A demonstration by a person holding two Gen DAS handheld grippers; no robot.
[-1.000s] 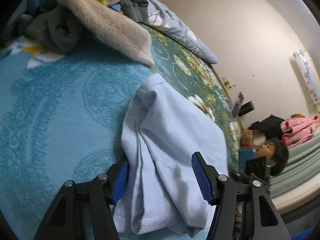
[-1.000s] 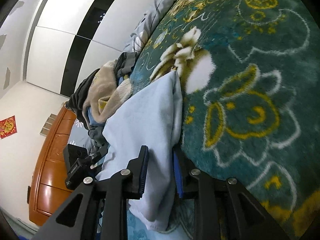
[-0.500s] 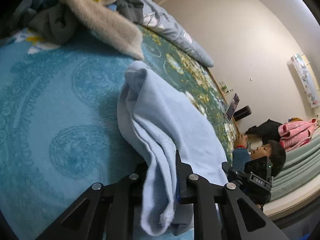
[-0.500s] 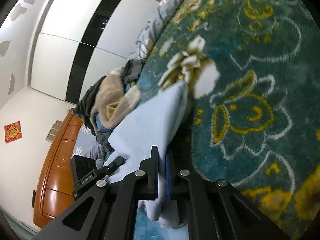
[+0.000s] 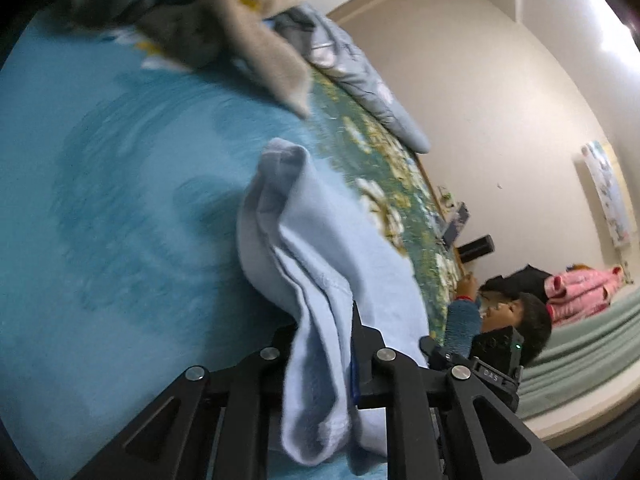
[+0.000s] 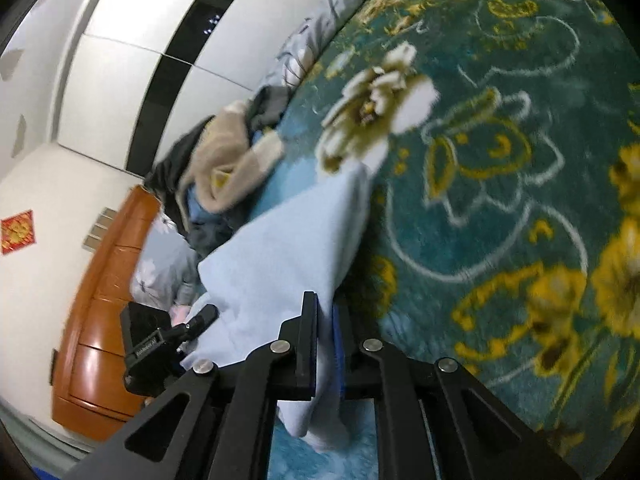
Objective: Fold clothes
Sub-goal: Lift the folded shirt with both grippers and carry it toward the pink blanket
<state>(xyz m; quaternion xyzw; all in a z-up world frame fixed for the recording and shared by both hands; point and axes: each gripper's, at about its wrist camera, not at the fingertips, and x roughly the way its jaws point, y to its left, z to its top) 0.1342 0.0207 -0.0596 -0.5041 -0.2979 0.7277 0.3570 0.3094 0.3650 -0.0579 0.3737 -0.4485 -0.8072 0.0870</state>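
Observation:
A light blue garment (image 5: pixel 320 256) is stretched between both grippers above the teal flowered blanket (image 5: pixel 112 208). My left gripper (image 5: pixel 324 344) is shut on one bunched edge of it, with cloth hanging below the fingers. My right gripper (image 6: pixel 325 320) is shut on the opposite edge of the light blue garment (image 6: pixel 280 248); the far end still touches the blanket. Each view shows the other gripper's black body at the far side of the cloth.
A pile of unfolded clothes (image 5: pixel 224 12), beige and grey, lies at the bed's far end, also in the right wrist view (image 6: pixel 224 160). A grey floral quilt (image 5: pixel 360 80) lies beside it. A child (image 5: pixel 516 320) sits past the bed edge. A wooden headboard (image 6: pixel 104 312) is at left.
The left gripper closed on the garment's edge. Both grippers then lifted the cloth off the blanket, and it now hangs taut between them.

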